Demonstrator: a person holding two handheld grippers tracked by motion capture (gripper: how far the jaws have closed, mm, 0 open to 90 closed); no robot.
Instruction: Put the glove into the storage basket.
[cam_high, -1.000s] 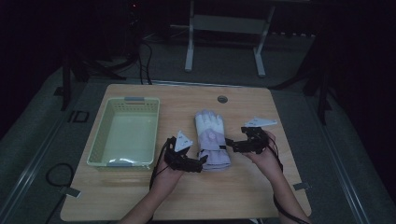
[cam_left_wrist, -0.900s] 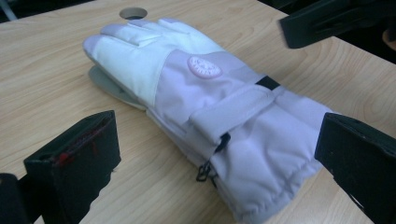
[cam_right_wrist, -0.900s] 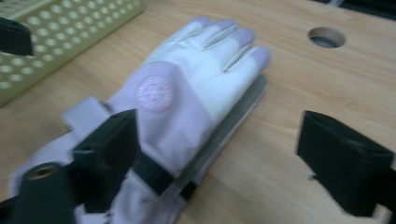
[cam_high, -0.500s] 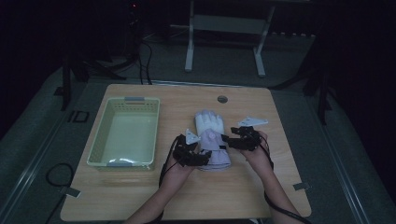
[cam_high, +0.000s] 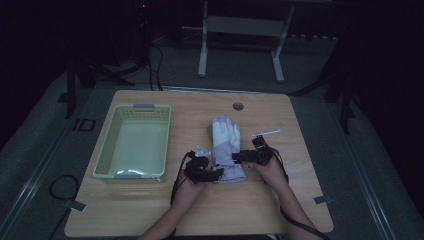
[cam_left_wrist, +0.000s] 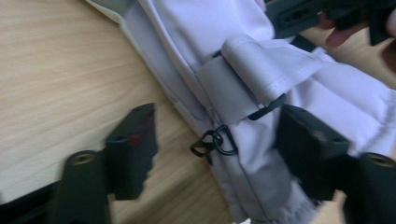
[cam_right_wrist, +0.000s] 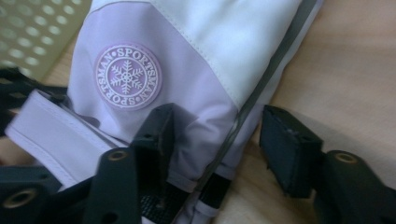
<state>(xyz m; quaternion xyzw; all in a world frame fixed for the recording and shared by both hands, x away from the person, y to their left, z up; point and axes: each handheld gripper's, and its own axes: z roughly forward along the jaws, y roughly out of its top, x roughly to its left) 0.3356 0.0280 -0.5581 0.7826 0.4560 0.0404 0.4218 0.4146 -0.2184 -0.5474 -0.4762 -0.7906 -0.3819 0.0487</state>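
The lavender ski glove (cam_high: 226, 147) is seen flat on the counter (cam_high: 300, 200), right of the green basket (cam_high: 132, 141). Its cuff is straddled by both left gripper (cam_left_wrist: 215, 142) and right gripper (cam_right_wrist: 215, 135), fingers apart.

The glove (cam_left_wrist: 261, 93) runs off the frame's top edge (fingers unseen) in the left gripper view.

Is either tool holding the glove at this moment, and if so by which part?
Nothing is held. Both tools, left and right, sit open at the glove's cuff, one on each side edge.
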